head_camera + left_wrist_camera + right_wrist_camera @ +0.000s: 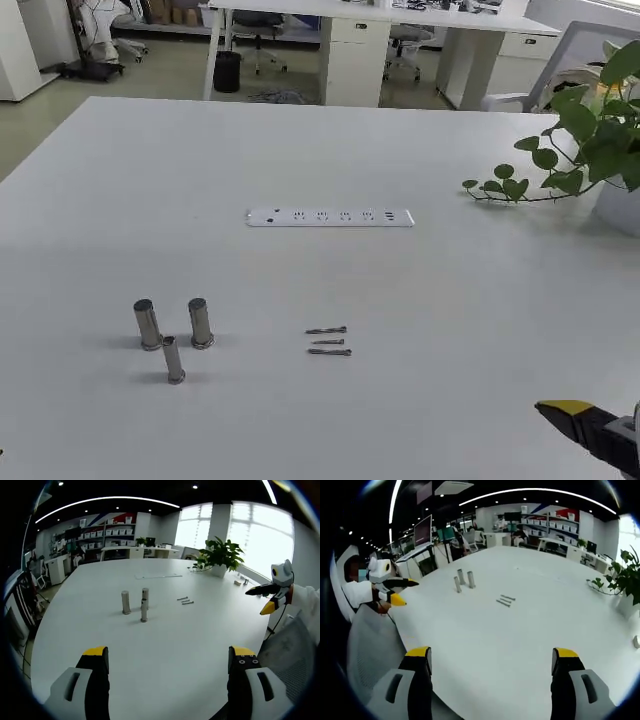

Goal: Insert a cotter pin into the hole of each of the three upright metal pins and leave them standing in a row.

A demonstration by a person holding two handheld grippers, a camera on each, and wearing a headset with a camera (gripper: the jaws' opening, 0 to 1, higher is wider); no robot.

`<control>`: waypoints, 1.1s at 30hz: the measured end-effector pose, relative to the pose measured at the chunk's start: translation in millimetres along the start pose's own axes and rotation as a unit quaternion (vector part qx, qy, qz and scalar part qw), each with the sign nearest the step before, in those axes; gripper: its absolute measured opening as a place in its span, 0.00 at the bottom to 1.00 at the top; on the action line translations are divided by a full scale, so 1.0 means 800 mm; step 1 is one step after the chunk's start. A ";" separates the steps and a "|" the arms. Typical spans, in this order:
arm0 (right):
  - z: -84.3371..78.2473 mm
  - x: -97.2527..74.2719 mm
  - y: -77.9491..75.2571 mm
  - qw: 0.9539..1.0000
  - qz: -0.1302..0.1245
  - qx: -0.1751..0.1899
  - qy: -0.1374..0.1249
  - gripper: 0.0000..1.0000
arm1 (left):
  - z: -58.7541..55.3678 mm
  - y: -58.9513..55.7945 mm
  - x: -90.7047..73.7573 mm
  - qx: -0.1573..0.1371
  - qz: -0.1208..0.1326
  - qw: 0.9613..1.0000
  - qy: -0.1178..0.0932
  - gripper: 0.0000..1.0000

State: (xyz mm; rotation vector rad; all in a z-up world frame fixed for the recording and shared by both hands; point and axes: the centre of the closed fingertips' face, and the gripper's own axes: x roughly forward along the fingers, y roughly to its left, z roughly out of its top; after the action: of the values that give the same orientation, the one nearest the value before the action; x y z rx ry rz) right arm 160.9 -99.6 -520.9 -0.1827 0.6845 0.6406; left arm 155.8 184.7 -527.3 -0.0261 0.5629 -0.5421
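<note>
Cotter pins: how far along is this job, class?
Done: nothing yet. The three cotter pins lie loose on the table beside the three metal pins, which stand upright in a cluster, not a row. In hand: nothing; left gripper and right gripper are open and empty. Left: all three insertions, then lining up.

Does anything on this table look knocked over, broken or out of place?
Nothing looks damaged or spilled. The three metal pins all stand upright, though they are bunched in a triangle rather than a row. The three cotter pins lie neatly side by side on the table, apart from them.
</note>
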 end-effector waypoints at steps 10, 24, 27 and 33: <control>0.014 0.005 -0.003 1.000 0.004 0.006 -0.017 0.98 | 0.006 -0.008 0.007 -0.017 -0.017 0.999 -0.021 0.99; 0.010 0.006 -0.006 1.000 0.003 0.012 -0.015 0.96 | 0.017 -0.026 0.008 -0.031 -0.051 0.997 -0.053 0.99; 0.008 0.006 -0.008 1.000 0.001 0.011 -0.013 0.96 | 0.012 -0.029 0.011 -0.002 -0.054 0.998 -0.043 0.99; 0.008 0.004 -0.009 1.000 0.000 0.014 -0.016 0.96 | 0.004 -0.030 0.016 0.018 -0.053 0.998 -0.027 0.99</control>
State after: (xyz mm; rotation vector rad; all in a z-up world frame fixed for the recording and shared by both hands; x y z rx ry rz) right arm 170.5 -101.1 -518.2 -0.1462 0.6623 0.6326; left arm 154.7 157.1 -527.3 -0.0367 0.5011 -0.6527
